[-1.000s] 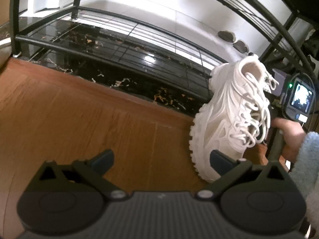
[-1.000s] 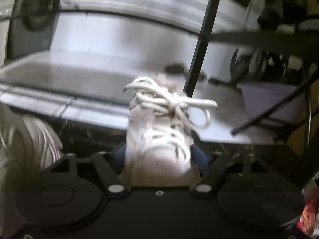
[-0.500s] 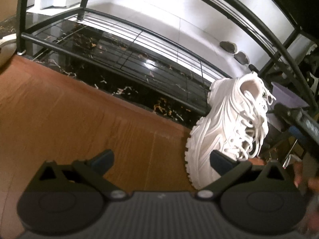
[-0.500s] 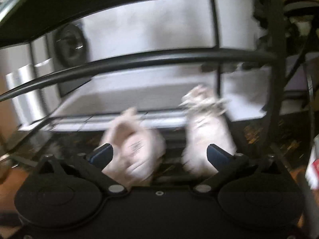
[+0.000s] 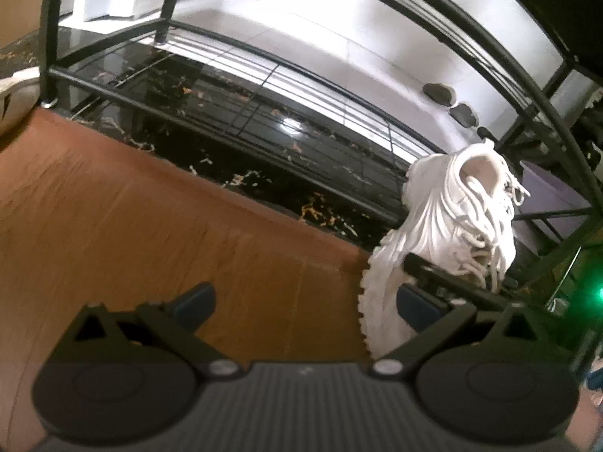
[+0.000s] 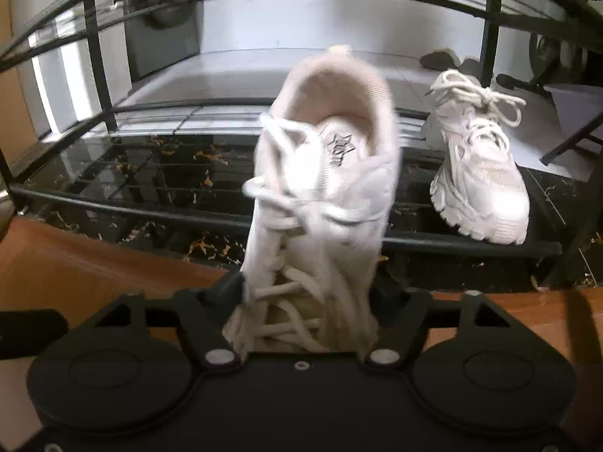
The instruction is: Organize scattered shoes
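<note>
Sneaker in the right claw, mate already shelved

Sneaker (image 6: 320, 196) sits between the right gripper (image 6: 305, 293) fingers, which have just been closing and now press its laced forefoot; its long axis runs straight away toward the rack (image 6: 124, 207). Its mate (image 6: 478, 173) rests on the rack's lowest shelf, ahead and right. Left gripper (image 5: 305, 301) hangs open, empty, beside the sneaker

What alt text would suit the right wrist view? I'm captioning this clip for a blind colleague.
The right gripper is closed on the laced front of a white sneaker, its heel pointing away toward a black wire shoe rack. A matching white sneaker sits on the rack's bottom shelf to the right, toe toward the camera; brown flooring lies in front.
</note>
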Demonstrator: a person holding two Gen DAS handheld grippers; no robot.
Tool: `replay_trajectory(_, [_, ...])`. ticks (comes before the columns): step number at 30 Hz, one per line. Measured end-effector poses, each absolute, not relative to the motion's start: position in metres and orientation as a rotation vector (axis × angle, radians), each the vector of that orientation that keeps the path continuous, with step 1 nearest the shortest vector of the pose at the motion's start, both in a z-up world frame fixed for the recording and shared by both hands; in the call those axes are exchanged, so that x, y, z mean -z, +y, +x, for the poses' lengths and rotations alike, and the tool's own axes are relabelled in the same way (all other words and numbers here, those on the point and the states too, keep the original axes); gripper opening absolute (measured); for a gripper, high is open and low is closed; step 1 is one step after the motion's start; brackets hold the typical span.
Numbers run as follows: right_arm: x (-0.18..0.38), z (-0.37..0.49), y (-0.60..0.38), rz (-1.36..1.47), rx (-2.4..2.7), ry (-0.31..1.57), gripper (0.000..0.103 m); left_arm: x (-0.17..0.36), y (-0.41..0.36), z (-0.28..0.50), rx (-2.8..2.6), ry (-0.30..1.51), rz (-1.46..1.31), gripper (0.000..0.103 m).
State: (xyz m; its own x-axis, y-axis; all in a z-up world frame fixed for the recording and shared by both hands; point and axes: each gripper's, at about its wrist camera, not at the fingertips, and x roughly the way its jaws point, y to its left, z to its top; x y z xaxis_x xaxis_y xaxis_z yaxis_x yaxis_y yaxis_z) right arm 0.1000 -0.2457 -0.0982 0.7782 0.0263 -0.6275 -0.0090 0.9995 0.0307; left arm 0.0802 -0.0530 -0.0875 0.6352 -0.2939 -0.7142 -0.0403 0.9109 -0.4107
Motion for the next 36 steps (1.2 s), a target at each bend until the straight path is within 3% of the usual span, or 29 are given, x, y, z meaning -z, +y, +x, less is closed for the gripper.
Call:
replay_trajectory(3, [0.076, 0.095, -0.250, 0.011, -0.034, 0.578, 0.055, 0.088, -0.052, 0.080, 0.147, 0.874, -0.419, 0.102])
replay_trajectory(11, [0.066, 0.112, -0.257, 0.035, -0.022, 0.503, 0.053, 0.088, -0.049, 0.080, 0.139, 0.870, -0.429, 0.102])
replay_trajectory(20, [0.073, 0.117, -0.275, 0.080, 0.027, 0.551, 0.064, 0.087, -0.048, 0.080, 0.142, 0.862, -0.434, 0.102])
replay_trajectory(26, [0.076, 0.128, -0.260, 0.026, 0.046, 0.588, 0.085, 0.084, -0.047, 0.080, 0.145, 0.854, -0.444, 0.102])
replay_trajectory(30, [0.081, 0.139, -0.253, -0.025, 0.072, 0.614, 0.080, 0.084, -0.047, 0.081, 0.145, 0.853, -0.447, 0.102])
replay_trajectory(34, [0.073, 0.136, -0.254, -0.031, 0.052, 0.587, 0.057, 0.087, -0.046, 0.083, 0.139, 0.865, -0.454, 0.102])
replay_trajectory(36, [0.065, 0.132, -0.256, -0.021, 0.046, 0.543, 0.055, 0.086, -0.047, 0.082, 0.139, 0.861, -0.453, 0.102])
